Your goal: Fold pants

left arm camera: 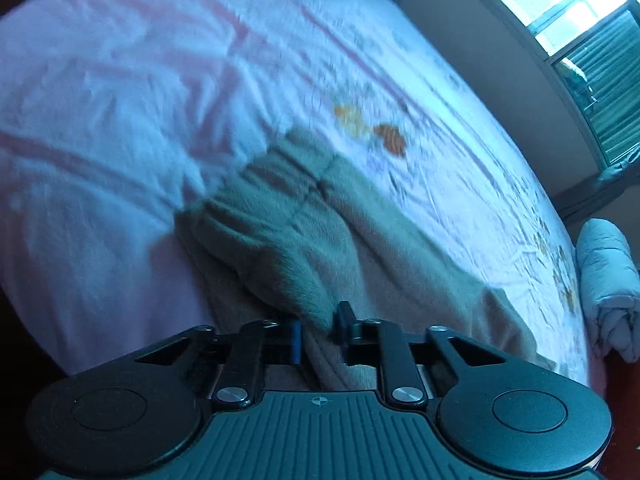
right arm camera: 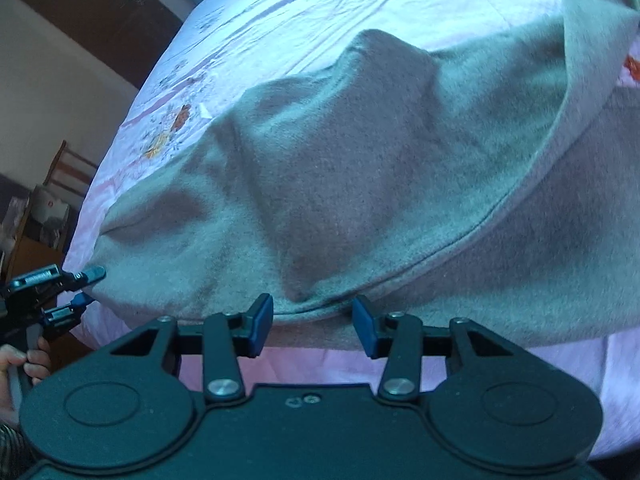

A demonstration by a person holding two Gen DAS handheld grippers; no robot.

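Grey-beige fleece pants [left arm camera: 340, 220] lie on a bed, their gathered waistband end at the middle of the left wrist view. My left gripper [left arm camera: 318, 330] is shut on a fold of the pants at their near edge. The pants [right arm camera: 360, 168] fill the right wrist view, folded over with a raised hump. My right gripper [right arm camera: 312, 326] is open, its blue pads either side of the folded edge, just at the fabric. The left gripper [right arm camera: 86, 286] also shows at the left of the right wrist view, pinching the pants' corner.
The bed has a pale pink sheet [left arm camera: 120, 120] with stripes and flower prints. A rolled white cloth [left arm camera: 608, 280] sits at the bed's right edge under a bright window [left arm camera: 580, 8]. A wooden chair and shelf [right arm camera: 48, 200] stand left of the bed.
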